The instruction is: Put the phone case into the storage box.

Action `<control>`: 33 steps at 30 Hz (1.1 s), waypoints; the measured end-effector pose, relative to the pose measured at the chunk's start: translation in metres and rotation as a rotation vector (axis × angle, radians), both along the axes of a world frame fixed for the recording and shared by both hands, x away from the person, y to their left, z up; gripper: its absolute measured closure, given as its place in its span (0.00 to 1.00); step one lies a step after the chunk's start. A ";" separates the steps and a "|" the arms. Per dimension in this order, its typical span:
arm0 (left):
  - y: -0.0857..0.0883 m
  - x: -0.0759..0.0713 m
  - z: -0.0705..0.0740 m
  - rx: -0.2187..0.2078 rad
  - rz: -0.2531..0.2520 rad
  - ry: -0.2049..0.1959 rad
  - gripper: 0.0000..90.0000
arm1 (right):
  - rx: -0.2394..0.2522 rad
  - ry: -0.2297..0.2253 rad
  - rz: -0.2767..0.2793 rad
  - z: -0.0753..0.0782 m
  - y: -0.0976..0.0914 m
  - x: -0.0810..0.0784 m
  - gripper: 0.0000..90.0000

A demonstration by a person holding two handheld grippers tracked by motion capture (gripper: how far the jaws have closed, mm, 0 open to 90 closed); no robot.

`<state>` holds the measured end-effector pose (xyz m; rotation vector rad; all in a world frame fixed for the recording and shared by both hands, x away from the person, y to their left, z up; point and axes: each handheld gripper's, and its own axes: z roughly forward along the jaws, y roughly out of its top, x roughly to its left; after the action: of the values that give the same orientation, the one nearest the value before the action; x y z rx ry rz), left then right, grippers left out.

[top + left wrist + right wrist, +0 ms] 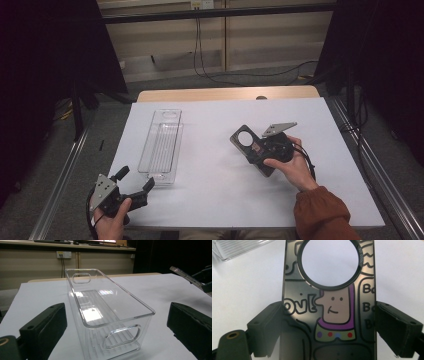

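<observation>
Right gripper [329, 322] clamps the phone case [329, 315] by its edges, apparently firmly; carry it level into the clear bin [162, 145] ahead of the open left gripper [135, 182]

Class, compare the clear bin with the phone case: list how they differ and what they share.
The clear bin is see-through; the phone case is dark with a cartoon. The bin rests free on the table; the case sits clamped in the right gripper. Both are long rectangles with cut-out holes.

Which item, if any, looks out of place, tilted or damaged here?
Nothing stands out. The clear bin sits upright and empty on the white table. The right hand-held gripper clamps a phone case, which looks intact.
</observation>
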<state>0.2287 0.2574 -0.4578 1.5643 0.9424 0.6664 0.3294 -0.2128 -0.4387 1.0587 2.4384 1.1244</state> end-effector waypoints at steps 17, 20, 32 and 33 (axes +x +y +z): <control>-0.005 -0.002 0.006 -0.020 -0.038 -0.012 0.03 | 0.055 -0.053 0.036 0.002 0.000 -0.009 0.14; -0.007 -0.002 0.008 -0.025 -0.059 -0.016 0.03 | 0.076 -0.060 0.047 0.002 0.001 -0.011 0.14; -0.014 0.001 0.013 -0.016 -0.071 -0.006 0.04 | 0.146 -0.095 0.101 0.005 0.003 -0.022 0.14; -0.014 0.001 0.013 -0.013 -0.066 -0.003 0.04 | 0.153 -0.097 0.104 0.005 0.004 -0.023 0.14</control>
<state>0.2292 0.2429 -0.4448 1.5755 0.8873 0.6142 0.3063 -0.2092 -0.4334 0.9047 2.3876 1.3807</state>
